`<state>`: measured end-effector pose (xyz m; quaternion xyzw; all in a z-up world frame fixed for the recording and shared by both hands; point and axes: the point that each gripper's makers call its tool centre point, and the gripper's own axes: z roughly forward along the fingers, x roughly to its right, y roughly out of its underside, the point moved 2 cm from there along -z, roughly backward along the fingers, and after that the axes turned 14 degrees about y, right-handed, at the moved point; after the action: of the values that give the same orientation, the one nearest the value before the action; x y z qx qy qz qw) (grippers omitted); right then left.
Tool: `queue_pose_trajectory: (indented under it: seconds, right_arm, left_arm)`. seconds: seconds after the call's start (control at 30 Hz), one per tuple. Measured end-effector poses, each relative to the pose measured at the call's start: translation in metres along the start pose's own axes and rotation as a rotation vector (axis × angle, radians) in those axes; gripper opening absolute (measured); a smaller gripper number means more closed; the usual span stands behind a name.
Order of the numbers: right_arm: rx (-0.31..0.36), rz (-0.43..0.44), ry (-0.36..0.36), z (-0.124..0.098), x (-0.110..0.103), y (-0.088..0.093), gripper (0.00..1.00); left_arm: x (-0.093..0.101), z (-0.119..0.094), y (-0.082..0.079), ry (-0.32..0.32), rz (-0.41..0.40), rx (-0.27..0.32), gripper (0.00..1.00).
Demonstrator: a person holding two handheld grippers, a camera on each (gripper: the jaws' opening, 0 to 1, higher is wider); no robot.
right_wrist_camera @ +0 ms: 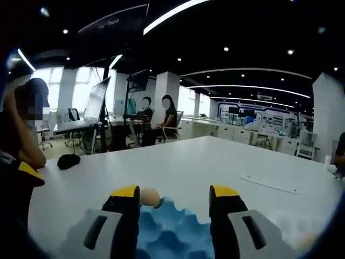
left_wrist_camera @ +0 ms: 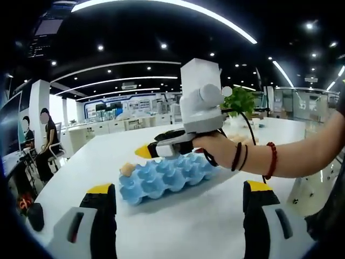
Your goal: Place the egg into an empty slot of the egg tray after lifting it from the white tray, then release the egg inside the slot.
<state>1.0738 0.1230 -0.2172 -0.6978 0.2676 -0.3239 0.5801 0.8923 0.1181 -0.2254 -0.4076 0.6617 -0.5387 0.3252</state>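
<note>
Bright ceiling strips and small spotlights run over a large open office, where a wide white bench [left_wrist_camera: 178, 216] carries a blue egg tray [left_wrist_camera: 164, 177]. From the left gripper view, the left gripper [left_wrist_camera: 179, 202] hangs low over the bench with its yellow-tipped jaws spread wide and nothing between them, the egg tray lying ahead of it and apart from it. One egg [left_wrist_camera: 127, 169] sits in a slot at the tray's far left corner in that view. Over the tray's right part a person's hand [left_wrist_camera: 223, 148] holds the right gripper [left_wrist_camera: 148, 151], whose yellow-tipped jaws point leftward just above the slots; whether they touch the tray cannot be told. A green potted plant [left_wrist_camera: 240, 101] stands on the bench behind that hand. In the right gripper view, the right gripper's [right_wrist_camera: 175, 197] jaws stand apart and hold nothing, with the blue egg tray [right_wrist_camera: 172, 229] directly below and between them. The egg [right_wrist_camera: 150, 197] rests in a slot at the tray's far edge, just beside the tip of the jaw seen on the left, inside the gap. A small dark object [right_wrist_camera: 68, 160] lies on the bench [right_wrist_camera: 215, 162] well off to the left, and seated people show at desks further back.
</note>
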Motion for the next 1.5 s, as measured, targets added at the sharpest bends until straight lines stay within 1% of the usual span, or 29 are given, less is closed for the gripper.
queue_pose_trajectory:
  seconds: [0.07,0.2,0.23,0.43,0.53,0.6,0.9,0.93,1.0,1.27,1.5]
  right_arm:
    - [0.021,-0.024,0.027,-0.005,0.006,-0.003,0.54]
    - [0.019,-0.027,0.051,-0.011,0.015,0.001,0.54]
    - [0.010,-0.030,0.064,-0.013,0.019,0.004,0.54]
    - [-0.010,0.015,0.088,-0.021,0.034,0.012,0.56]
    - [-0.019,0.009,0.120,-0.026,0.044,0.018,0.56]
    - [-0.034,0.024,0.140,-0.028,0.050,0.022,0.56]
    - [-0.040,0.042,0.203,-0.041,0.074,0.026,0.57]
    - [-0.045,0.054,0.220,-0.043,0.080,0.028,0.57]
    - [-0.065,0.070,0.230,-0.044,0.086,0.032,0.57]
    - [-0.075,0.083,0.284,-0.057,0.110,0.039,0.56]
    - [-0.083,0.080,0.324,-0.068,0.129,0.044,0.56]
  left_arm:
    - [0.004,0.001,-0.001,0.002,-0.003,0.004,1.00]
    - [0.008,0.003,-0.001,0.003,0.002,-0.002,1.00]
    - [0.009,0.003,0.000,0.003,0.004,-0.004,1.00]
    - [0.013,0.003,-0.001,0.004,0.011,-0.003,1.00]
    - [0.016,0.005,0.000,0.011,0.011,-0.007,1.00]
    - [0.017,0.006,0.000,0.011,0.009,-0.008,1.00]
    - [0.023,0.005,0.002,0.014,0.007,-0.001,1.00]
    - [0.023,0.005,0.002,0.013,0.005,0.000,1.00]
    - [0.024,0.004,0.003,0.011,0.004,0.001,1.00]
    - [0.033,0.004,0.007,0.009,0.006,-0.008,1.00]
    - [0.031,0.000,0.007,0.001,-0.001,0.006,1.00]
